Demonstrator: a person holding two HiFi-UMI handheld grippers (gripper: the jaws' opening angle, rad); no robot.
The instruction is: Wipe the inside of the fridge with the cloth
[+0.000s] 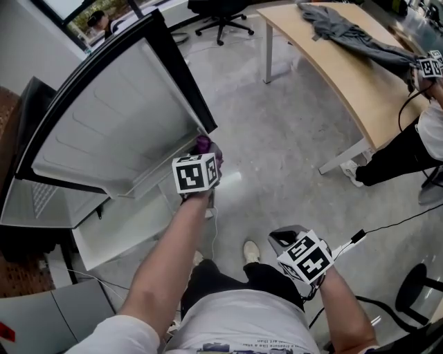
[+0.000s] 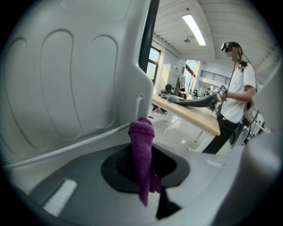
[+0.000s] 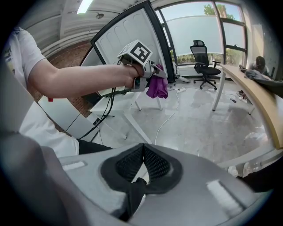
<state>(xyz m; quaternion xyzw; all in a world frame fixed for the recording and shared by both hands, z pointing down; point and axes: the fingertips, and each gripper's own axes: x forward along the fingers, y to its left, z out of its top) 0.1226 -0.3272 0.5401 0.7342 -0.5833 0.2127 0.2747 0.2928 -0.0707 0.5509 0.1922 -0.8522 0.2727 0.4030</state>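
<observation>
**Head view, left to right: one cloth, clamped beside the open fridge door**

Head view counts, from the left: one fridge cabinet (image 1: 31, 200), one open fridge door (image 1: 118, 117), one purple cloth (image 1: 203, 144), two grippers, one office chair (image 1: 221, 17), one wooden table (image 1: 346, 76) with one grey garment (image 1: 353, 38) laid on it, and one second person (image 1: 408, 145) at the right edge.

The fridge cabinet is cut off by the left edge, and its inside is hard to make out; three moulded ovals are counted on the door's white liner in the left gripper view; the second person is cropped by the frame in the head view and is seen standing at the table in the left gripper view.

The cloth is clamped between the jaws of the left gripper (image 1: 205, 155); a rolled end stands out past the tips and a loose end hangs below them; it is held just beside the lower corner of the door liner, and whether it touches the liner cannot be told.

The right gripper (image 3: 142, 148) is held lower and to the right, well apart from the door; its jaws are pressed together with nothing between them.
</observation>
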